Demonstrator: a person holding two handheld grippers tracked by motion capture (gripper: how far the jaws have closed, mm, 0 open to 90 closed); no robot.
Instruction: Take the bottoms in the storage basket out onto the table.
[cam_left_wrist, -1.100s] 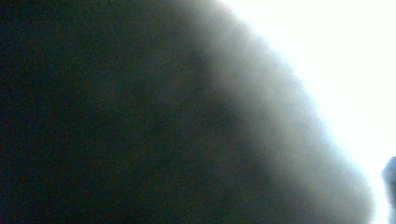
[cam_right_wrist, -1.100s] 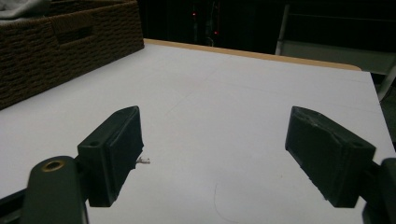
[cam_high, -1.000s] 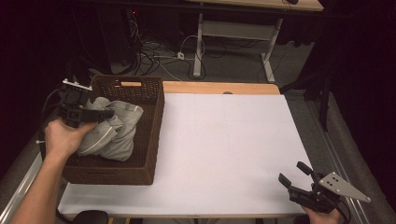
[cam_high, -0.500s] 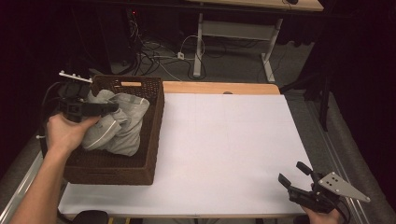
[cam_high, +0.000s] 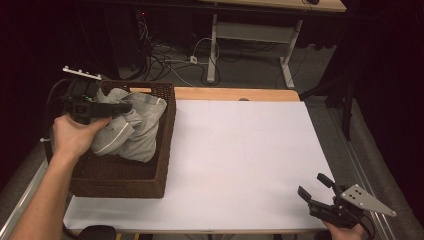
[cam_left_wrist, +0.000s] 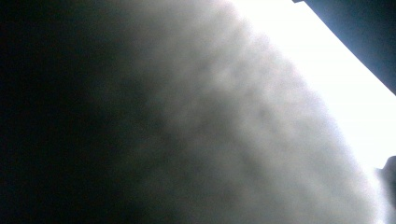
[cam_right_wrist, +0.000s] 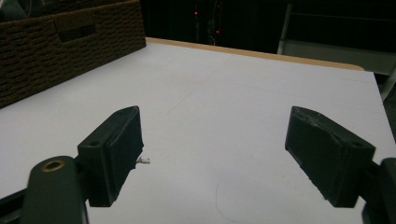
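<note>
White smooth tabletop (cam_high: 245, 150) bears woven brown basket (cam_high: 165, 145) holding crumpled grey cloth (cam_high: 132, 132).

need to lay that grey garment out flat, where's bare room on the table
The white tabletop is bare from the wicker basket across to its right edge, back to the wooden strip. The right gripper hangs over the near right corner. The basket, at the left end, is crowded: the grey garment and left gripper occupy it.
</note>
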